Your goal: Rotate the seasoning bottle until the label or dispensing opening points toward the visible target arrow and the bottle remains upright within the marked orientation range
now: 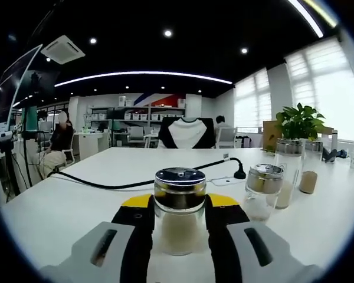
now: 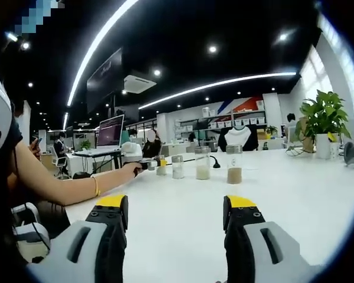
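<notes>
In the left gripper view, my left gripper has its jaws closed in on the short glass seasoning bottle with a shiny metal cap, which stands upright on the white table, long axis vertical. I judge this is the grasp step; a twist about that axis comes next, but I can't spot a label, opening or arrow. In the right gripper view, my right gripper hovers wide, holding nothing, facing a far row of tall glass jars.
</notes>
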{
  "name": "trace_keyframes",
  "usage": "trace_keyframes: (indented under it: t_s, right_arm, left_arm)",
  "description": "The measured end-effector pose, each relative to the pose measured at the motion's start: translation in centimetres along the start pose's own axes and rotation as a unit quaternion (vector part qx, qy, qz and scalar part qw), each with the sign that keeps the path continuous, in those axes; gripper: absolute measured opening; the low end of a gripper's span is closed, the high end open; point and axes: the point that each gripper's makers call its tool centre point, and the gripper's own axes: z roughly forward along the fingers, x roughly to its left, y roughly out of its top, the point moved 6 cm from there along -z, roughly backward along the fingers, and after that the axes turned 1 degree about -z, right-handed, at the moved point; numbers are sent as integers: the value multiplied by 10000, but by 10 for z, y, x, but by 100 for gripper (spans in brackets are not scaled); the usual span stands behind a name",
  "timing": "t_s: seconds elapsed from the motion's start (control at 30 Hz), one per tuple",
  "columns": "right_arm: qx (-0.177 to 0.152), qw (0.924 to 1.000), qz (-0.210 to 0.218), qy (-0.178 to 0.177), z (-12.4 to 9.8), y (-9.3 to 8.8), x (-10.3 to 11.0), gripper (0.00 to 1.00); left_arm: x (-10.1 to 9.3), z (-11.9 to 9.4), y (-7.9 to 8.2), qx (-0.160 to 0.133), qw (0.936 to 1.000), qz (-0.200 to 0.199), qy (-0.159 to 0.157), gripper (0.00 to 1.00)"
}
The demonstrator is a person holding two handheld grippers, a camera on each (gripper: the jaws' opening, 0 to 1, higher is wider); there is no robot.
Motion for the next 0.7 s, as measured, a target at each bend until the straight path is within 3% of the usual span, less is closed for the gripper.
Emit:
trace_keyframes:
  t_s: [0.13,0.43,0.5,0.7]
  right_arm:
    - [-54,10000,14,13,-2,2,0,65]
    - [-38,10000,16,-24,-4,1,-2,65]
    - [-35,10000,22,-25,-5,0,-2,65]
    - [-62,9999,73,-49,-7,0,-3,65]
  left_arm:
    - [11,11,1,14,10000,-17,7,36]
    - [12,18,3,53,9999,47,-88,35]
    - [4,12,4,26,9999,118,-119,35]
    - [12,24,13,-43,9997,149,-198,35]
